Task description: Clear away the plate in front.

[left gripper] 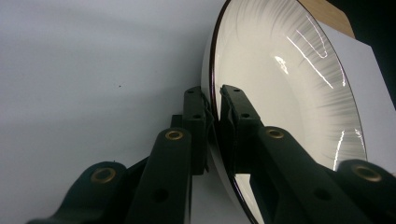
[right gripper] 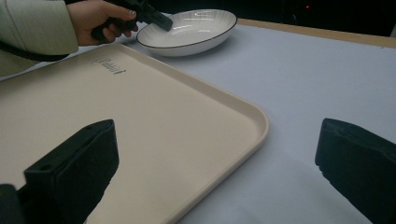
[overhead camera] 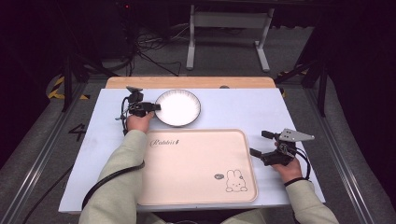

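Left gripper (overhead camera: 156, 107): jaws closed on the left rim of the plate (overhead camera: 180, 108), one jaw inside the rim, one outside. Plate sits on the table (overhead camera: 233, 109), just behind the tray (overhead camera: 196, 182) at its left far corner. Tray lies flat, centre of the table, a rabbit (overhead camera: 236, 181) printed near its right front. Right gripper (overhead camera: 260, 143): jaws wide apart, holding nothing, just right of the tray.

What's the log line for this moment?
left gripper: shut on plate rim | right gripper: open, beside tray | plate: on table
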`<action>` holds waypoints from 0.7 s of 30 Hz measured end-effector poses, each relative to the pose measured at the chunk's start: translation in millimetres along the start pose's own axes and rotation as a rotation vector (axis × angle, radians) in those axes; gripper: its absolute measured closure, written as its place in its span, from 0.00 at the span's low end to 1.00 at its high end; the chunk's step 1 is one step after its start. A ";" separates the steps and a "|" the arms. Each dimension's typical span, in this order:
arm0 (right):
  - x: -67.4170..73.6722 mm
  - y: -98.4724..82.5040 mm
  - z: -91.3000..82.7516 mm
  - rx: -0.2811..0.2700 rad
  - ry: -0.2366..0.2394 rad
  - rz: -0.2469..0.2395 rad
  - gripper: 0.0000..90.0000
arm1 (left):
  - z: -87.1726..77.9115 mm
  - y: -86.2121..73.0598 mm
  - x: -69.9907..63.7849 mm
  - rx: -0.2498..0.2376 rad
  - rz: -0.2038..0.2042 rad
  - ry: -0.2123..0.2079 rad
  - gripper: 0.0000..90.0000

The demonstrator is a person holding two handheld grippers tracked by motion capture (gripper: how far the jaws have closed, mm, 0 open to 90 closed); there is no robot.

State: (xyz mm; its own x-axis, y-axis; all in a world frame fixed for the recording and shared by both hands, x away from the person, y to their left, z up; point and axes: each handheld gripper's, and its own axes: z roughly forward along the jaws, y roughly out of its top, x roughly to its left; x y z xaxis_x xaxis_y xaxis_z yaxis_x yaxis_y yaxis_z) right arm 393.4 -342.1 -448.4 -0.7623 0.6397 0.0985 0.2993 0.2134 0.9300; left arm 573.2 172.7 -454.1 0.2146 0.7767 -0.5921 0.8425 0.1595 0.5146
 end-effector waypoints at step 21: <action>-0.3 -0.1 -0.1 -0.007 0.011 0.016 0.00 | -19.7 11.2 -48.2 -0.084 0.225 0.058 0.93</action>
State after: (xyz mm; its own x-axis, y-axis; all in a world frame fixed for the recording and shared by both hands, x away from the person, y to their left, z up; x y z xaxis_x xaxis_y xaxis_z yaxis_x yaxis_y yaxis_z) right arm 393.6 -342.4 -448.5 -0.7639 0.6345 0.1173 0.3073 0.1979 0.9308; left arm 562.5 149.1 -407.6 0.3614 0.8317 -0.4215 0.7320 0.0269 0.6807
